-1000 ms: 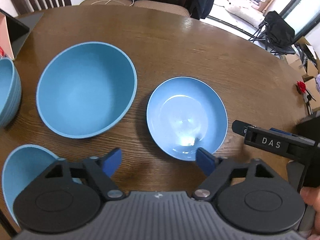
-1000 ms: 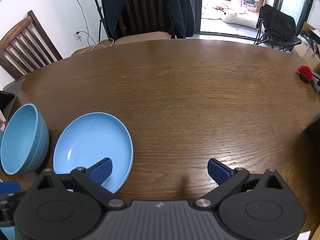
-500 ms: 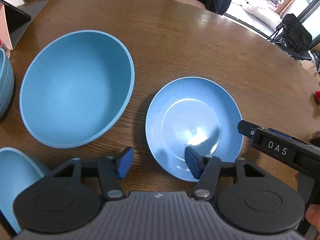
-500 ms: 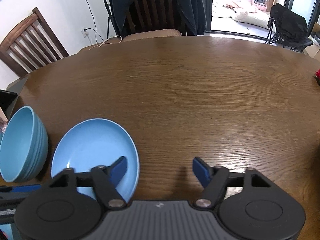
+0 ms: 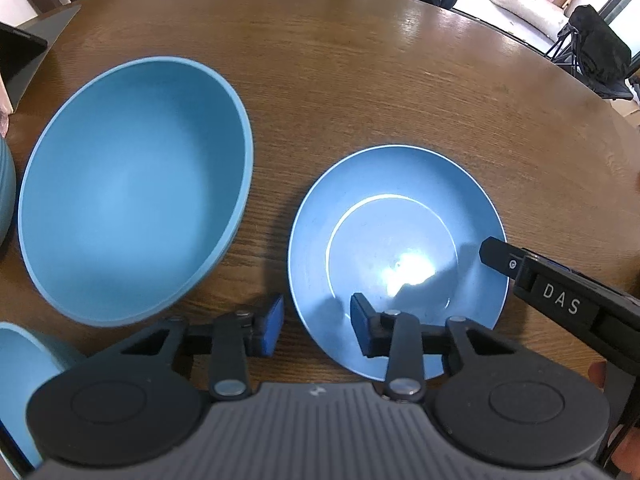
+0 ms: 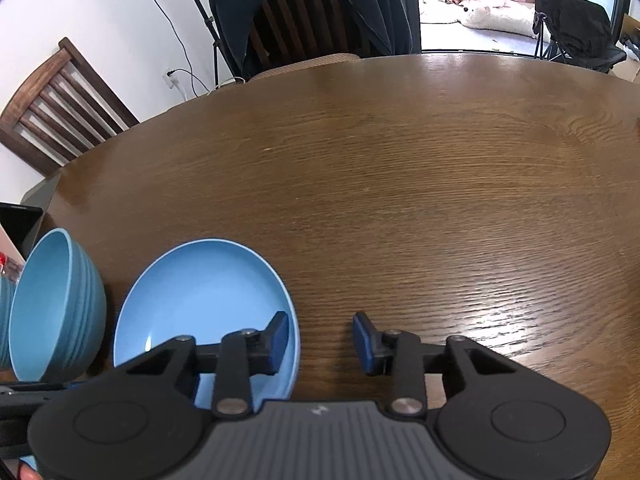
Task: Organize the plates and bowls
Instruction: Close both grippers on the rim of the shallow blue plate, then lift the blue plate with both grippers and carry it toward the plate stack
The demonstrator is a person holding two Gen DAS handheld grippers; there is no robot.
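Left wrist view shows me both grippers, left [image 5: 316,330] and right [image 6: 320,342], closing with the plate [image 5: 394,256] rim between their fingers, not yet pinched; it looks light, stiff and slick, so I'd grip the rim.

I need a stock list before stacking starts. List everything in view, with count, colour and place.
plate: one, light blue, on the table, its edges between both grippers' jaws.
large bowl: one, blue, left of the plate.
ribbed bowl: one, blue, further left.
another bowl: one, blue, near left corner, cut off.
table: one, brown wood, round.
chairs: two, dark wood, far side; dark clothes hang on one.
folding chair: one, black, by the doorway.
left gripper: black, blue pads, jaws closing over the plate's left rim.
right gripper: same make, jaws closing over its right rim.
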